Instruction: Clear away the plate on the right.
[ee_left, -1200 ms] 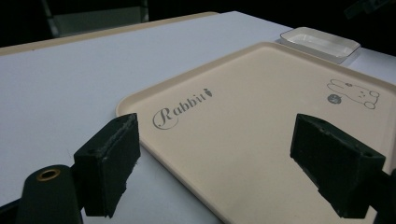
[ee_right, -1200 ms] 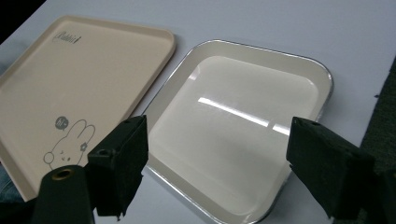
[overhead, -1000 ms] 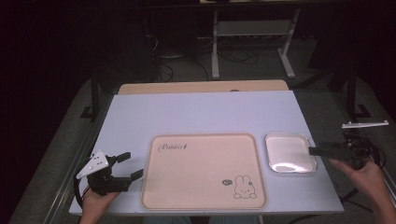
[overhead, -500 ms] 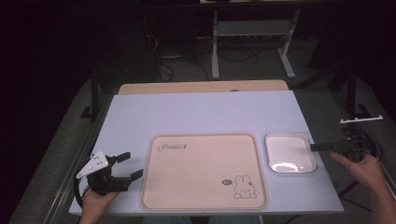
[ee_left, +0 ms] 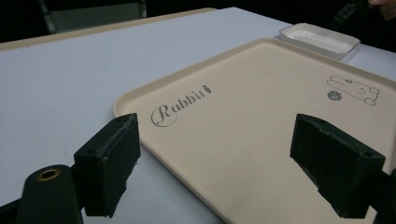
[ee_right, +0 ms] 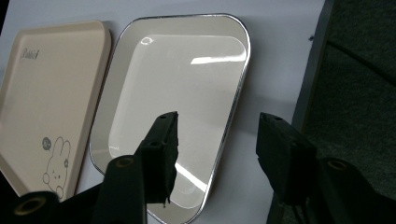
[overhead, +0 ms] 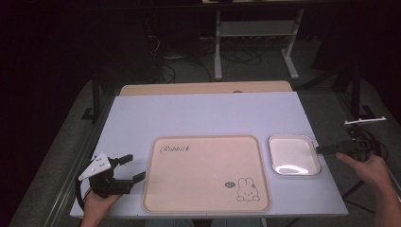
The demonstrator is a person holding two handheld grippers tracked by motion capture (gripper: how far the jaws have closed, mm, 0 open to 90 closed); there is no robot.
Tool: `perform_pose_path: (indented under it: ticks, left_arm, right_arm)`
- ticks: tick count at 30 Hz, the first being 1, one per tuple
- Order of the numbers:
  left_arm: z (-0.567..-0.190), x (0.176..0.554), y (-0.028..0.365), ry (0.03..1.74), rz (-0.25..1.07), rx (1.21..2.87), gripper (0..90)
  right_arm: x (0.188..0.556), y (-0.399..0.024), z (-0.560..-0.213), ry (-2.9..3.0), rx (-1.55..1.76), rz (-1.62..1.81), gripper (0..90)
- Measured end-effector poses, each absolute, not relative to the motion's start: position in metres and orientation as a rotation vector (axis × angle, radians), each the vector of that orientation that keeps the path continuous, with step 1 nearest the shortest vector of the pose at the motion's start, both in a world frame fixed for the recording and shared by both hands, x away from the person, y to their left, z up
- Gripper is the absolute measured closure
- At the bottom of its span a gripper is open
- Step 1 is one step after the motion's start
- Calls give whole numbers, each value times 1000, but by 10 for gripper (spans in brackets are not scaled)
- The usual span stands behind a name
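At the table's seven o'clock corner the left gripper [overhead: 127, 169] sits in the person's left hand [overhead: 97, 204], its black jaws spread wide with nothing between them, pointing toward three o'clock at the near left corner of the beige rectangular plastic tray with a rabbit drawing [overhead: 206, 172]; in the left gripper view that tray's [ee_left: 261, 126] rounded corner lies between the jaws, untouched. The pale lilac tabletop [overhead: 203, 116] lies bare from nine through twelve to two o'clock, giving wide room beyond the tray, while only narrow strips remain along the near edge and at the left. Just right of the tray, at four o'clock, rests the small white rectangular dish with a shiny metal rim [overhead: 293, 154], close to the tray's edge and near the table's right edge. The right gripper [overhead: 325, 150] reaches in from three o'clock, held level by the right hand [overhead: 369, 168], partly dark against the floor. In the right gripper view its jaws have just been closing and stand half apart astride the dish's [ee_right: 182, 93] rim, one above the dish's floor, one outside; whether they press it is hard to make out.
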State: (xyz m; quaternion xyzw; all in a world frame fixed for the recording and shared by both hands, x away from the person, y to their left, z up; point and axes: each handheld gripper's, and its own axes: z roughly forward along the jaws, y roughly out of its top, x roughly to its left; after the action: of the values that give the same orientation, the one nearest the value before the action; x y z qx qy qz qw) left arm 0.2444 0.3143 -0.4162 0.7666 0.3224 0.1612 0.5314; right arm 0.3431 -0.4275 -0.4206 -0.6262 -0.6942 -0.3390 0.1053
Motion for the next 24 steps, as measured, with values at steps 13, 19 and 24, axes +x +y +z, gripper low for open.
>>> perform_pose_path:
  ticks: [13, 19, 24]
  left_arm:
    - [-416, 245, 314, 770, 384, 1831, 157]
    - [-417, 245, 315, 769, 383, 1832, 157]
    - [-417, 245, 315, 772, 383, 1832, 158]
  right_arm:
    - [354, -424, -428, -1968, -1887, -901, 621]
    - [358, -420, -431, -1965, -1894, -861, 673]
    - [361, -417, -434, -1956, -1904, -832, 744]
